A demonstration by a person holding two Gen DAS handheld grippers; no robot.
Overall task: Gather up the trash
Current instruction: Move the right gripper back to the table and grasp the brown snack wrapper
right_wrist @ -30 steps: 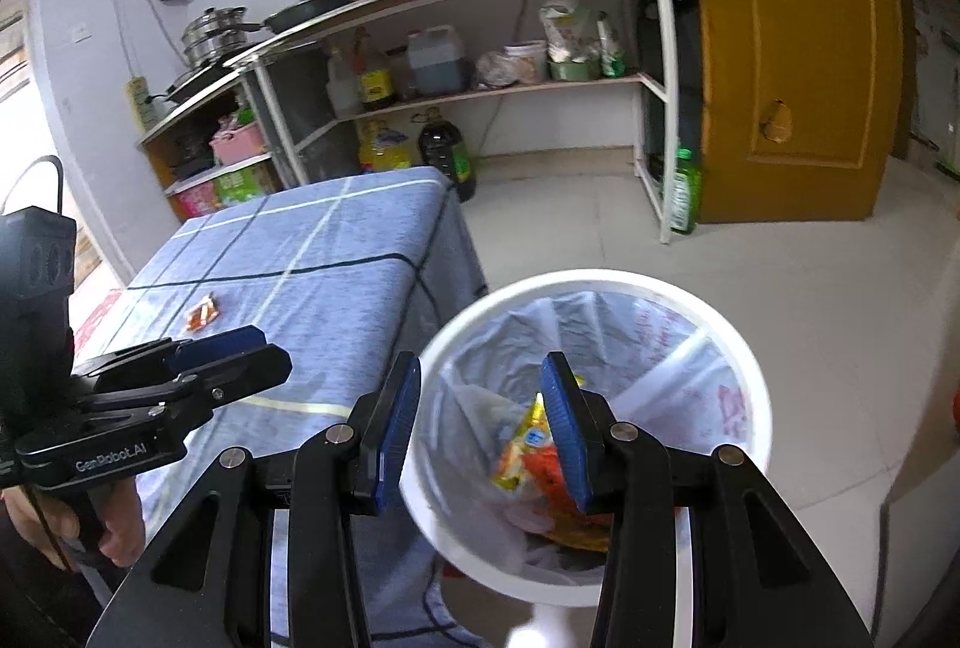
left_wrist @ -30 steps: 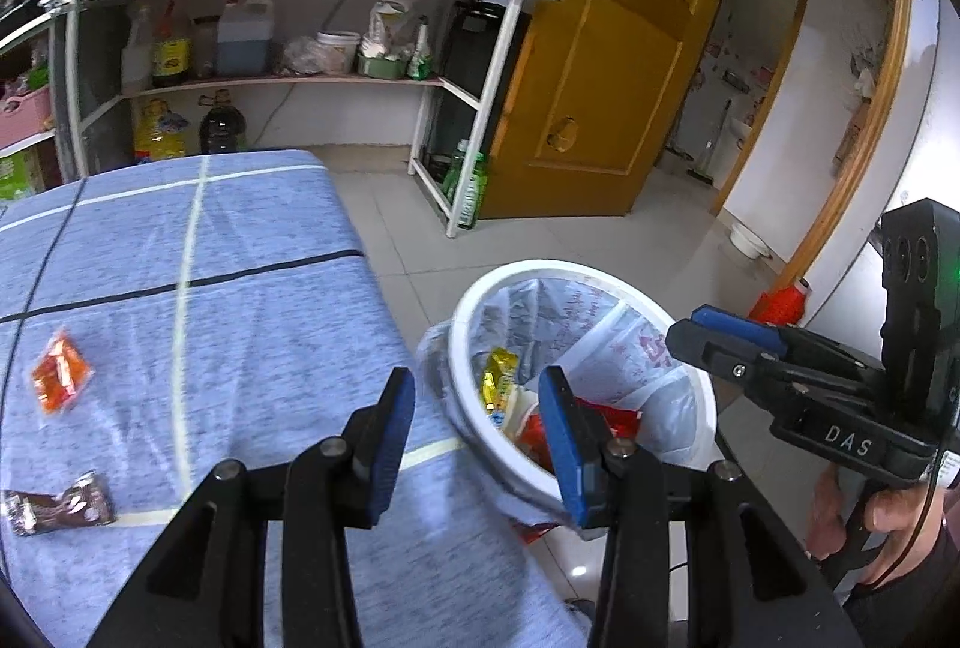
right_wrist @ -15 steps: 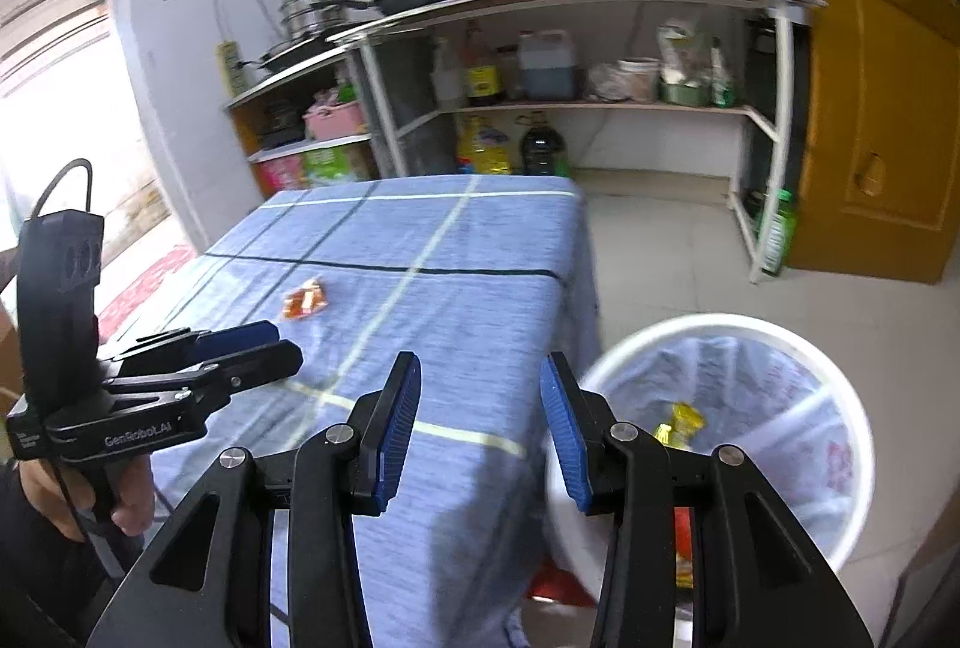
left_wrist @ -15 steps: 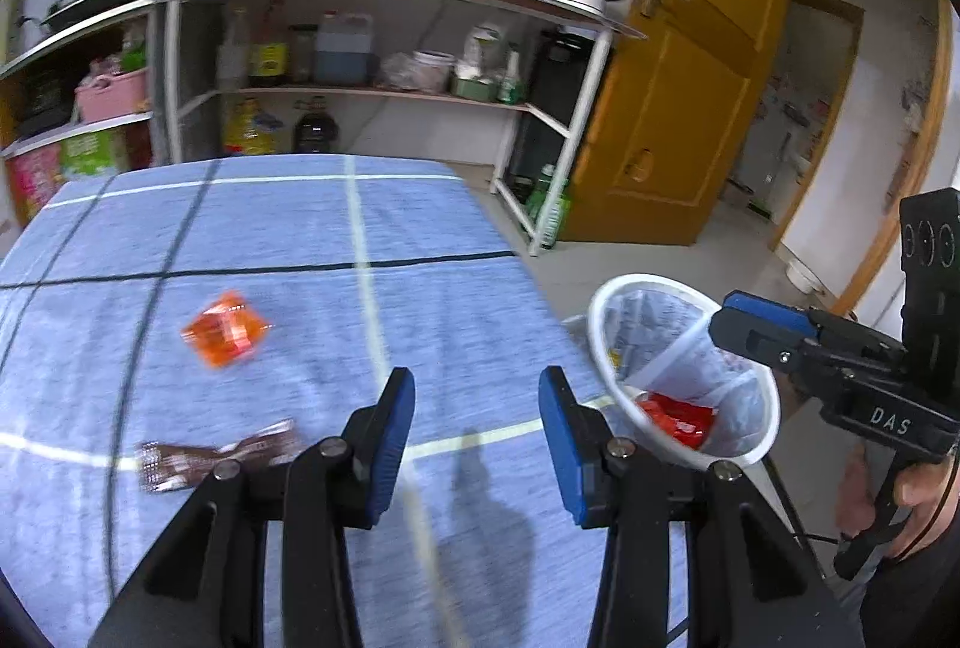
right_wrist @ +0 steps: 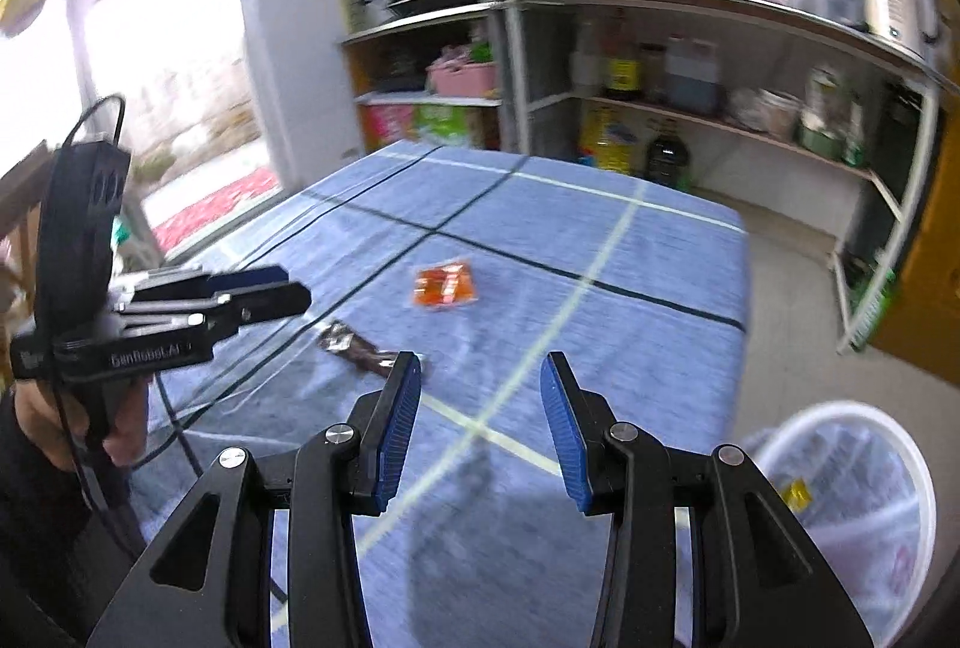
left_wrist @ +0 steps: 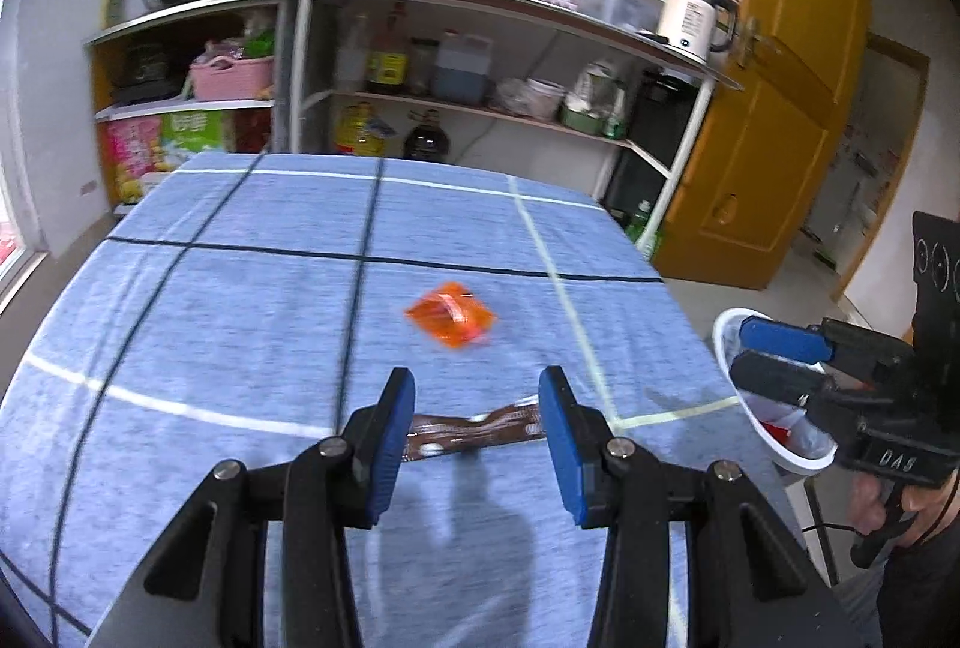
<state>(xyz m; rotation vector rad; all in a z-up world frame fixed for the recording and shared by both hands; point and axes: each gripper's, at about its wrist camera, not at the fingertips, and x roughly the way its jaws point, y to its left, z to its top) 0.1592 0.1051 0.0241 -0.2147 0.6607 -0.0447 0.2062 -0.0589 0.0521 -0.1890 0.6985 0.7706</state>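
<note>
Right hand-held gripper [left_wrist: 780, 354] reads "DAS", left hand-held gripper [right_wrist: 264, 291] reads "GenRobot.AI". Both spread partway, holding nothing. On the blue desk [left_wrist: 240, 324]: orange packet [left_wrist: 450, 317], brown wrapper [left_wrist: 474, 429] near the left's fingertips. Lined white bin [right_wrist: 870, 498] beside the desk holds trash.

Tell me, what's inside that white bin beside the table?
The white bin holds a pale plastic liner. In the right view a small yellow wrapper lies inside; the left view shows something red. The right claw covers part of the opening, so the rest is hidden.
</note>
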